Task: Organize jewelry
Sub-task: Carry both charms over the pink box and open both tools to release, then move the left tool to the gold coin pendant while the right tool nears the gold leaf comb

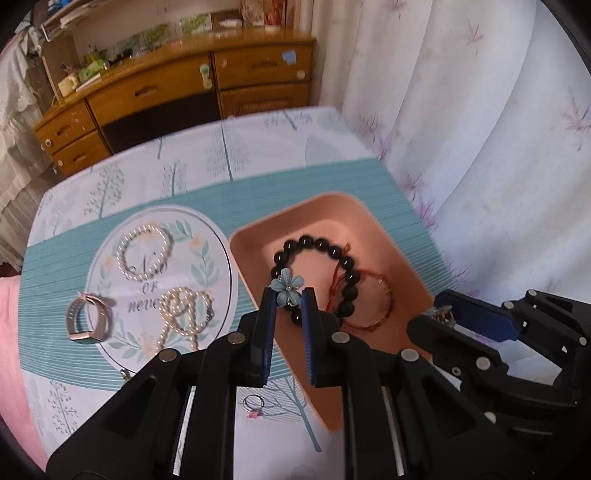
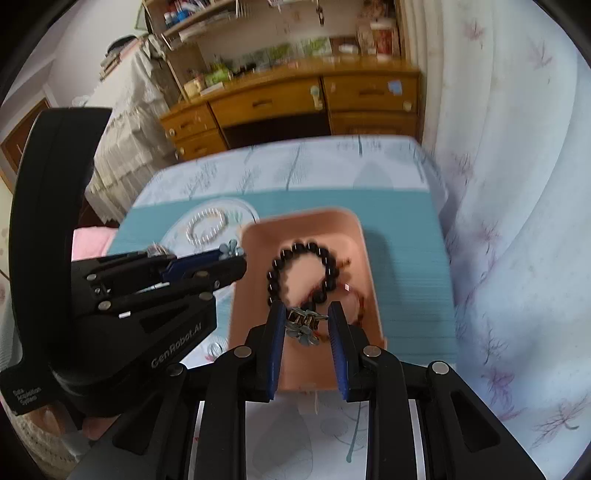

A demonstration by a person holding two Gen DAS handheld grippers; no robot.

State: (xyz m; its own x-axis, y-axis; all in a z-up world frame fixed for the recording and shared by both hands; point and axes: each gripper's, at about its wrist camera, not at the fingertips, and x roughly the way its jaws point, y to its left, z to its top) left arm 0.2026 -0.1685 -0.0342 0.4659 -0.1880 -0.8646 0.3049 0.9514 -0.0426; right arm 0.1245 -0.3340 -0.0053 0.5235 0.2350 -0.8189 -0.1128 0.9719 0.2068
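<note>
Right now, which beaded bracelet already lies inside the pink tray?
The black bead bracelet; it lies in the pink tray, while both pearl strands rest on the mat.

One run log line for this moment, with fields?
left gripper: shut on blue flower clip | right gripper: shut on metal flower clip | both above pink tray | tray holds black bead bracelet

A lived-in home bedroom is indicated by a wooden dresser (image 1: 207,85) crowded with bottles and boxes, cluttered shelves (image 2: 207,22) above it, a floral curtain (image 1: 461,129), and a cloth-covered desk (image 1: 258,140).
</note>
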